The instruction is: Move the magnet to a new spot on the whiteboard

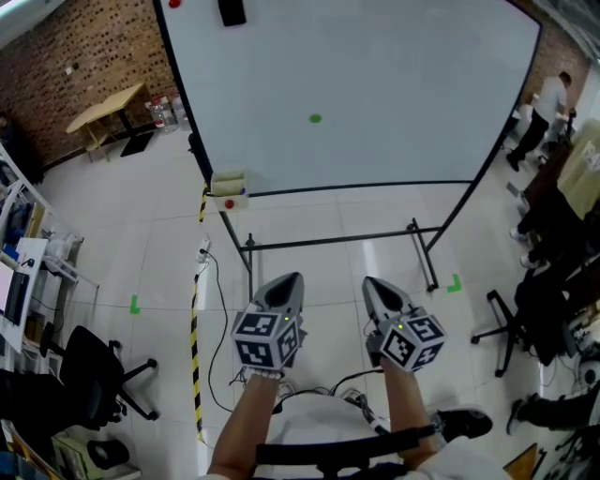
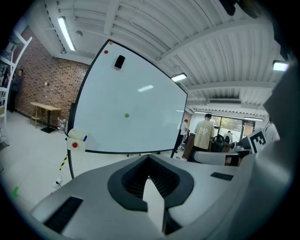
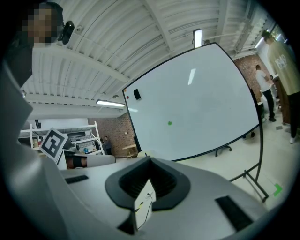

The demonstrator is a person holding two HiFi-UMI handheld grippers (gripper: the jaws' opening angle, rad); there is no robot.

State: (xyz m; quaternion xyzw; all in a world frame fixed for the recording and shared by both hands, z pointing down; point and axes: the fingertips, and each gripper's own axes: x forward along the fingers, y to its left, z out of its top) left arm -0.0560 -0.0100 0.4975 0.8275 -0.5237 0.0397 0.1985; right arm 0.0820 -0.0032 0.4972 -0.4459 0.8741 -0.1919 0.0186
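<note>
A small green magnet [image 1: 315,118] sticks near the middle of the big whiteboard [image 1: 394,66]. It also shows in the left gripper view as the green magnet [image 2: 126,115] and in the right gripper view as the green magnet [image 3: 169,123]. Both grippers are held side by side well short of the board, pointing at it. My left gripper [image 1: 284,286] [image 2: 150,177] is shut with nothing in it. My right gripper [image 1: 378,288] [image 3: 149,182] is shut and empty too. A red magnet [image 1: 174,4] and a black eraser [image 1: 232,11] sit at the board's top left.
A pale tray box [image 1: 229,189] with a red dot hangs at the board's lower left corner. The stand's black legs [image 1: 424,255] reach toward me on the floor. Yellow-black tape [image 1: 196,337] and a cable run at left, near an office chair [image 1: 89,375]. People [image 1: 544,108] stand at right.
</note>
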